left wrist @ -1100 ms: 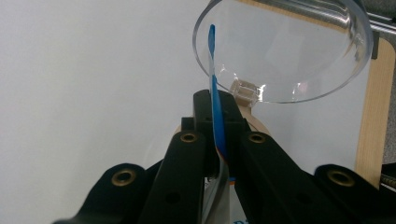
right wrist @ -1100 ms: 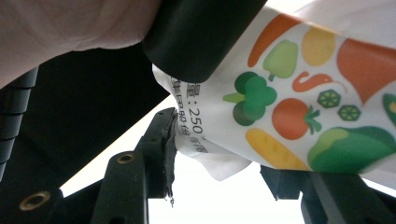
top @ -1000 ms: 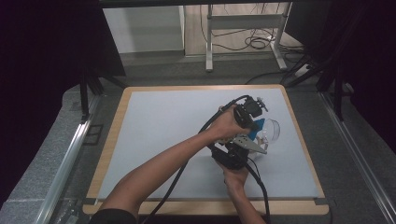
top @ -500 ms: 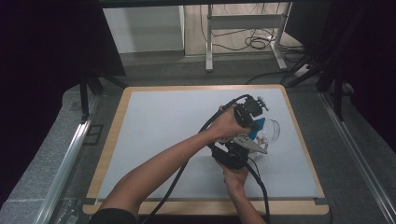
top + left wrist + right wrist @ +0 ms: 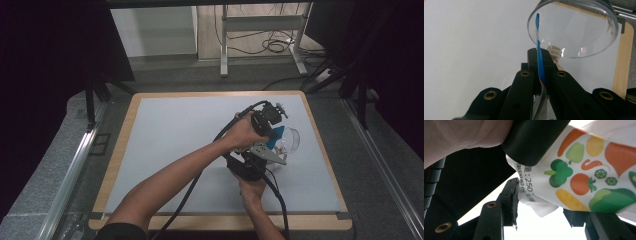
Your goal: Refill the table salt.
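The worktop, a pale sheet framed in wood, carries the work toward its right side, where both forearms come together. There a clear plastic bowl lies tipped on its side, its round rim facing the left hand-held gripper's camera, just beside the packet. The packet is white and printed with coloured vegetables (broccoli, tomato, a carrot among them), with a blue edge that runs up in front of the bowl's rim; in the high view that blue shows between the two tools. The left hand-held gripper is clenched tight on the thin blue edge, its black jaws pressed together with the strip standing upright between them. The right hand-held gripper sits part-way closed with the packet's crumpled lower corner between its jaws; the left jaw touches the paper, though whether both pads press on it I cannot tell.
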A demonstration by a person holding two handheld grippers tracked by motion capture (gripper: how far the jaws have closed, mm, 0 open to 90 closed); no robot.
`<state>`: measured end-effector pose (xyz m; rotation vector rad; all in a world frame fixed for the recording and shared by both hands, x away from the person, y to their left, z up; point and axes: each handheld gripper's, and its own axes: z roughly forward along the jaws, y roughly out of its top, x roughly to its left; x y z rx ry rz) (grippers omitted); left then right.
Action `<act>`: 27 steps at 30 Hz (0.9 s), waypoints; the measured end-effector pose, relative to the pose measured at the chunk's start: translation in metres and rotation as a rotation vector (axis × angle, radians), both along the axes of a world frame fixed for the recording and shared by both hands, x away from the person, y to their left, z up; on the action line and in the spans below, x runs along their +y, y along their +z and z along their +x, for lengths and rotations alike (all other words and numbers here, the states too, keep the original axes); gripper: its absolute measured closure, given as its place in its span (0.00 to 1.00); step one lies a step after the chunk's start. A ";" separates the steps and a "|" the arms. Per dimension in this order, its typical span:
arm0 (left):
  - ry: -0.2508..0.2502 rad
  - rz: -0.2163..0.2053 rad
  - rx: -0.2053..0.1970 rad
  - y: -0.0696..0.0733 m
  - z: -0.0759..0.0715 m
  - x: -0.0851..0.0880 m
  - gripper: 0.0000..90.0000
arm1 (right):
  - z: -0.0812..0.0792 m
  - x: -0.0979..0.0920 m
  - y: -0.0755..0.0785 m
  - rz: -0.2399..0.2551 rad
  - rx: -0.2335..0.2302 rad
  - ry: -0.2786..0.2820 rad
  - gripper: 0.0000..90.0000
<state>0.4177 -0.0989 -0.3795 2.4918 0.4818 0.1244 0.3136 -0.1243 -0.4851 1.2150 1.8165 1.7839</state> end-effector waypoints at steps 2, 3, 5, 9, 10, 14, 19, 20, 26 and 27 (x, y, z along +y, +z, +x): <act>0.000 0.000 0.000 0.000 0.000 0.000 1.00 | 0.000 0.000 0.000 -0.002 0.000 -0.001 0.58; -0.001 0.000 -0.001 0.000 0.000 0.000 1.00 | 0.000 0.000 0.000 -0.003 0.000 -0.001 0.58; -0.001 -0.002 -0.003 0.000 -0.001 -0.001 1.00 | 0.000 -0.001 0.000 -0.005 -0.003 -0.002 0.58; 0.000 -0.001 -0.005 0.001 -0.001 -0.001 1.00 | -0.001 -0.001 0.001 -0.004 -0.008 -0.003 0.58; 0.000 -0.001 -0.006 0.001 -0.001 -0.001 1.00 | -0.001 -0.001 0.001 -0.003 -0.008 -0.003 0.58; 0.000 0.002 -0.005 0.002 -0.001 -0.001 1.00 | -0.001 -0.001 0.002 0.001 -0.007 -0.003 0.58; -0.003 0.000 -0.007 0.003 -0.001 -0.001 1.00 | -0.001 -0.001 0.002 0.003 -0.013 -0.003 0.58; -0.002 0.000 -0.007 0.003 -0.001 -0.001 1.00 | -0.001 -0.001 0.003 0.006 -0.014 -0.003 0.58; -0.001 0.001 -0.003 0.002 -0.001 -0.001 1.00 | -0.001 -0.001 0.003 0.007 -0.015 -0.001 0.58; -0.001 0.001 -0.004 0.002 -0.001 -0.001 1.00 | -0.001 -0.001 0.003 0.009 -0.014 -0.001 0.58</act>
